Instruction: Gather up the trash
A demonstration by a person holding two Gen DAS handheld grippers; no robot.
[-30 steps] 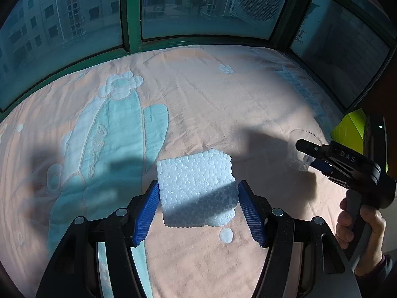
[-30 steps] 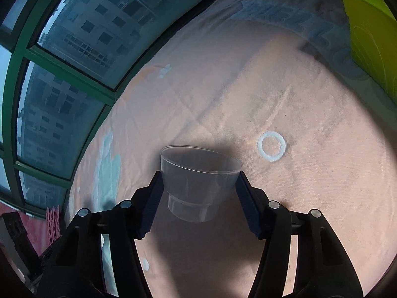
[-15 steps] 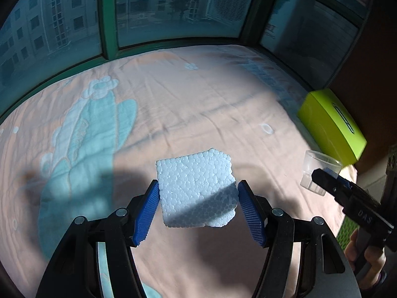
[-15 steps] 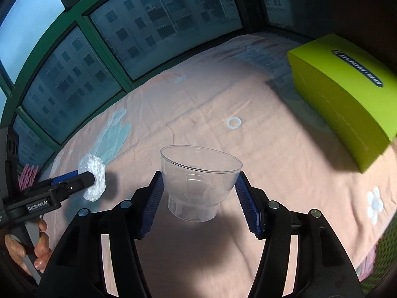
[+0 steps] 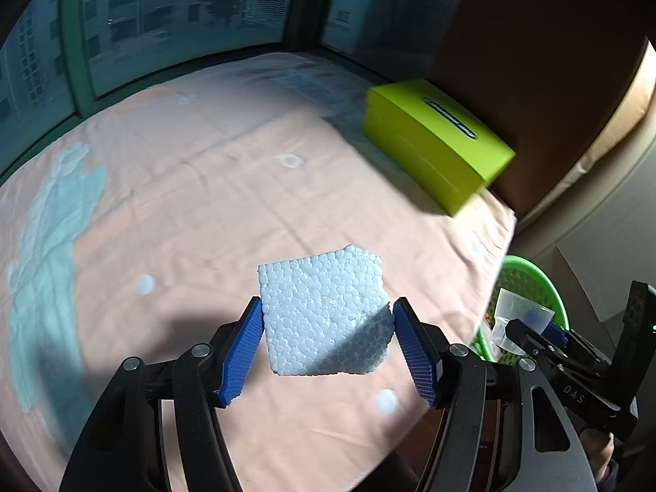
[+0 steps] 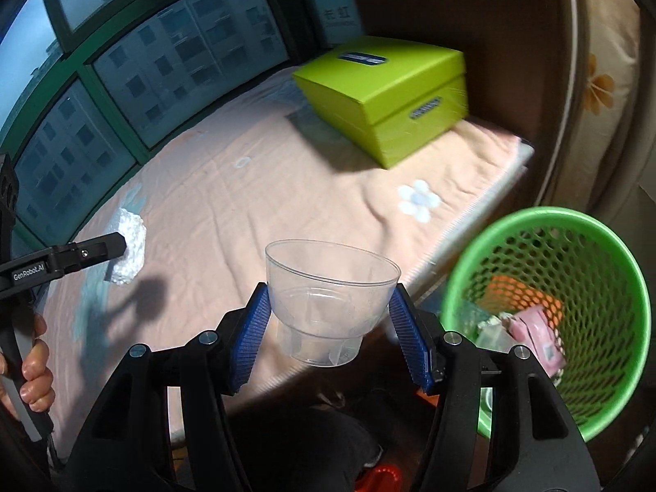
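Green basket (image 5: pixel 529 283) mostly hidden behind bed (image 5: pixel 205 205) edge; lime box (image 5: pixel 434 143) label blurred, unreadable.

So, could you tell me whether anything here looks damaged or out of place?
Only the foam piece held in the left gripper: its edges are ragged, as if broken off. The clear cup in the right gripper looks intact.

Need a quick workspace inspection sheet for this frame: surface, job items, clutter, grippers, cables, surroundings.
Surface: peach bedsheet with pale blue prints.
Job's things: white foam block and clear plastic cup, both held above the bed; green mesh trash basket beside the bed, wrappers already inside.
Clutter: lime green box on the bed.
Grippers: left gripper shut on the foam block; right gripper shut on the cup.
Cables: nothing seen.
Surroundings: green-framed windows, buildings outside; floral curtain.
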